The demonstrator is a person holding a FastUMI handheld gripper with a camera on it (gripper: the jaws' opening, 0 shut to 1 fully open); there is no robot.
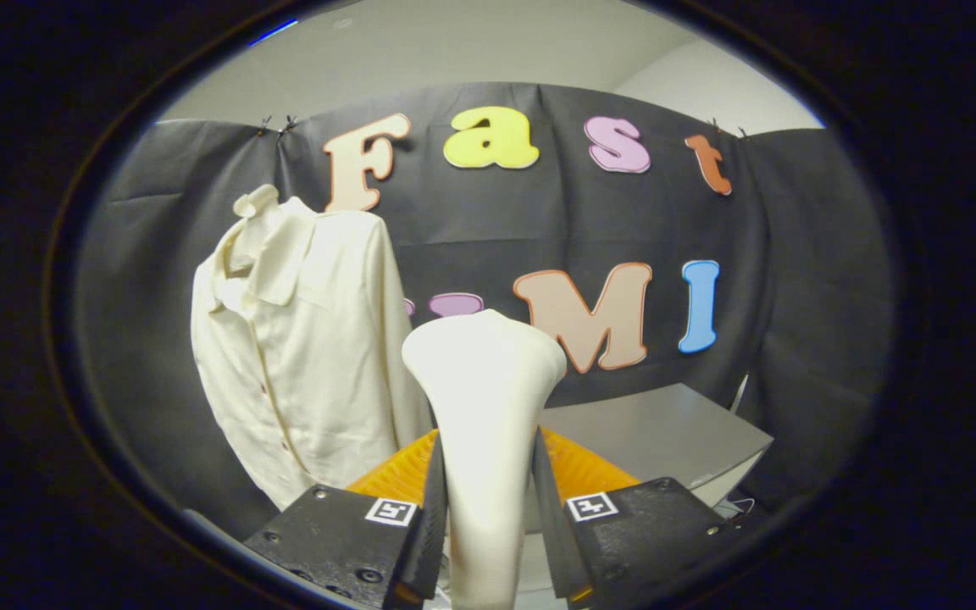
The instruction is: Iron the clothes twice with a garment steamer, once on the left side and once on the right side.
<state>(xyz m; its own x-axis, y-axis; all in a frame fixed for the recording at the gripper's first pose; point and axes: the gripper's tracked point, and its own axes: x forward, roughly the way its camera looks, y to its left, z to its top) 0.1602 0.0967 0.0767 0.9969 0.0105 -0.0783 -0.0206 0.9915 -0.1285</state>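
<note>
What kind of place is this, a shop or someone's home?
Likely neither: it looks like a small staged booth. A black cloth wall hangs behind a cream shirt and a grey table, and the gripper is shut on a white garment steamer.

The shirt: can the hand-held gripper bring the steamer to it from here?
Probably yes. The hand-held gripper is shut on the steamer, and the shirt hangs ahead to the left with nothing between them.

Grey table [674, 432] beyond the fingers, off to the right. Black cloth wall [801, 254] behind it. Pale room wall [454, 51] above the cloth.
</note>
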